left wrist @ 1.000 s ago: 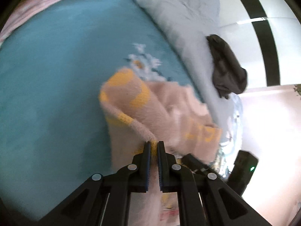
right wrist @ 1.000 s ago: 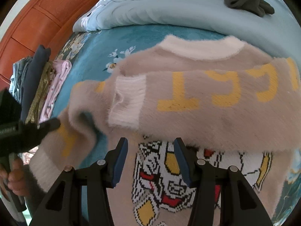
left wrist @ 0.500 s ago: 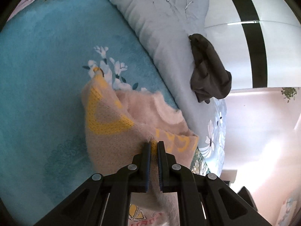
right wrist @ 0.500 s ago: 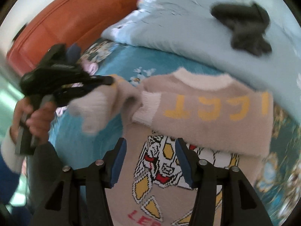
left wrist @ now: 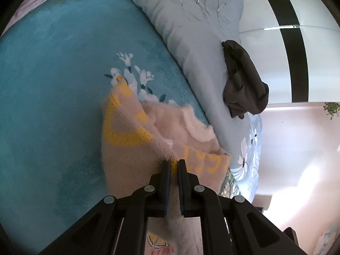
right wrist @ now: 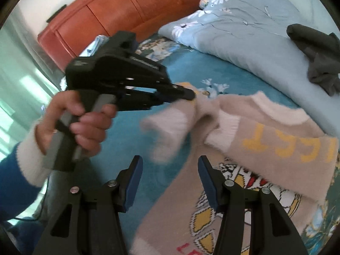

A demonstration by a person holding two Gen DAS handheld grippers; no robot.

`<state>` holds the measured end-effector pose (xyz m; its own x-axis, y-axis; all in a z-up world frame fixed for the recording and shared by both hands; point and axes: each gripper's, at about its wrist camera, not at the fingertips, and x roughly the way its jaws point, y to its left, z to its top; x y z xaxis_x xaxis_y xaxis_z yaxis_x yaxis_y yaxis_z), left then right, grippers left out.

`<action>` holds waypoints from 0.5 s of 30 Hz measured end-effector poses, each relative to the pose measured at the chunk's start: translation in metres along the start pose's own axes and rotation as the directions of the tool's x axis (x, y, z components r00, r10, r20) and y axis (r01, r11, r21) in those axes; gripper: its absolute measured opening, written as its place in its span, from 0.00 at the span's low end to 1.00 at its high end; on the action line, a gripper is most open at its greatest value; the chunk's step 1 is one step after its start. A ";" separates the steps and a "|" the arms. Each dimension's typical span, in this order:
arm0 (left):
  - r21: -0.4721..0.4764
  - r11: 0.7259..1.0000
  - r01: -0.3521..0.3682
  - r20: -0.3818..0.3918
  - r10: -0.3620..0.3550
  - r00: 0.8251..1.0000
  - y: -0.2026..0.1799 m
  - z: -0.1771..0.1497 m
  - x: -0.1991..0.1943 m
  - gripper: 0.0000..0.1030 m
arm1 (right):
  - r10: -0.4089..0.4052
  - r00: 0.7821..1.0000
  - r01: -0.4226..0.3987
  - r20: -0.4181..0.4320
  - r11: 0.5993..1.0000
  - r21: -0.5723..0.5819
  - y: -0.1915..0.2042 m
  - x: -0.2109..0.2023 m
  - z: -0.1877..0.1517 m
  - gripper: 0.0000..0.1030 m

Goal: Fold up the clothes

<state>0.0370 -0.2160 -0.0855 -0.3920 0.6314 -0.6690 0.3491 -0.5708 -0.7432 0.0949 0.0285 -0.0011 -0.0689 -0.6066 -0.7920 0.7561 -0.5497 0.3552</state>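
Observation:
A fuzzy beige sweater (right wrist: 265,148) with yellow letters and a cartoon robot print lies on the teal bed cover (right wrist: 212,70). One sleeve is folded across its chest. My left gripper (left wrist: 173,163) is shut on the other sleeve (left wrist: 131,140) and holds it lifted above the bed. In the right wrist view that same left gripper (right wrist: 190,95) comes in from the left, held by a hand, with the sleeve (right wrist: 170,131) hanging from its tip. My right gripper (right wrist: 170,165) stands open above the sweater's lower edge, with nothing between its fingers.
A pale blue duvet (right wrist: 244,31) with flower print is bunched along the far side, with a dark grey garment (right wrist: 318,53) on it. Folded clothes (left wrist: 34,2) lie at the far left by an orange-brown headboard (right wrist: 119,12). A white wall with black stripes (left wrist: 295,42) stands beyond the bed.
The right gripper has risen and rolled, so more of the bed and headboard shows. The left gripper with the sleeve has come further into the right view.

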 end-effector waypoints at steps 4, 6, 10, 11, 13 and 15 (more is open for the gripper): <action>0.022 1.000 0.003 -0.022 -0.003 1.000 -0.007 -0.006 0.005 0.07 | -0.101 0.995 0.101 0.005 0.995 0.005 -0.002 0.011 0.006 0.54; 0.029 1.000 0.006 -0.025 -0.006 1.000 -0.008 -0.008 0.003 0.07 | -0.146 0.989 0.146 -0.007 0.989 0.030 -0.007 0.019 0.011 0.54; 0.020 0.999 0.051 0.004 -0.051 0.999 0.000 -0.010 -0.017 0.10 | -0.092 0.996 0.094 -0.018 0.985 0.145 -0.021 0.026 0.019 0.14; 0.011 0.997 0.074 0.021 -0.074 0.997 0.003 -0.011 -0.025 0.09 | -0.062 0.998 0.063 -0.011 0.982 0.177 -0.026 0.026 0.022 0.08; -0.004 0.993 0.122 0.055 -0.121 0.991 0.011 -0.014 -0.042 0.10 | -0.026 1.000 0.022 0.015 0.977 0.212 -0.034 0.019 0.032 0.08; -0.021 0.985 0.171 0.087 -0.168 0.982 0.018 -0.017 -0.054 0.15 | 0.018 0.998 -0.031 0.060 0.972 0.232 -0.039 0.005 0.044 0.08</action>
<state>0.0794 -0.2513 -0.0626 -0.5177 0.6703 -0.5317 0.2948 -0.4436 -0.8463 0.0367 0.0214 0.0034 -0.0939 -0.6497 -0.7544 0.5866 -0.6484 0.4853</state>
